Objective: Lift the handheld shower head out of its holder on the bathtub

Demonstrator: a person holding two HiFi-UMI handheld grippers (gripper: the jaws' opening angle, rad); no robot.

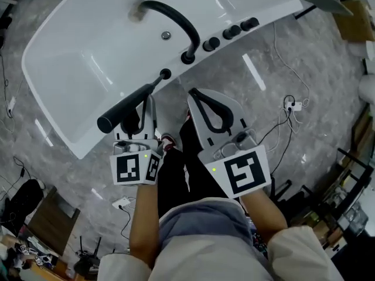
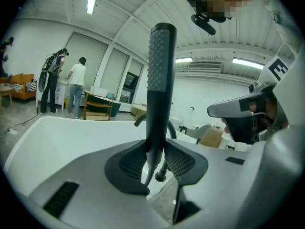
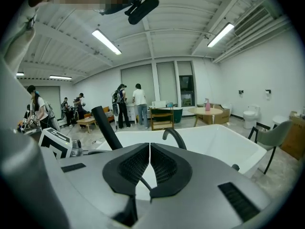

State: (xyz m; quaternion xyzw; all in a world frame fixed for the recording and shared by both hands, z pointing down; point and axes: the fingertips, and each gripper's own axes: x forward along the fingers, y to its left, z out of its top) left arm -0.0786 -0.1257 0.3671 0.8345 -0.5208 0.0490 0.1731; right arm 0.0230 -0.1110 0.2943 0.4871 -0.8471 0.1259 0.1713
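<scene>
The black handheld shower head (image 1: 126, 108) lies slanted over the front rim of the white bathtub (image 1: 76, 69), with my left gripper (image 1: 145, 100) shut on its handle. Its thin lower end is close to the small round black holder (image 1: 166, 73); I cannot tell whether they touch. In the left gripper view the shower head (image 2: 159, 80) stands upright between the black pads of the left gripper (image 2: 155, 162), the holder (image 2: 160, 178) just beyond its foot. My right gripper (image 1: 196, 95) hovers beside it on the right, shut and empty; the right gripper (image 3: 150, 160) looks across the tub.
A black arched faucet (image 1: 176, 19) and several black knobs (image 1: 231, 31) sit on the tub's rim. Cables and a power strip (image 1: 293, 105) lie on the grey floor at the right. People stand far off by furniture (image 2: 71, 87). My own legs are below the grippers.
</scene>
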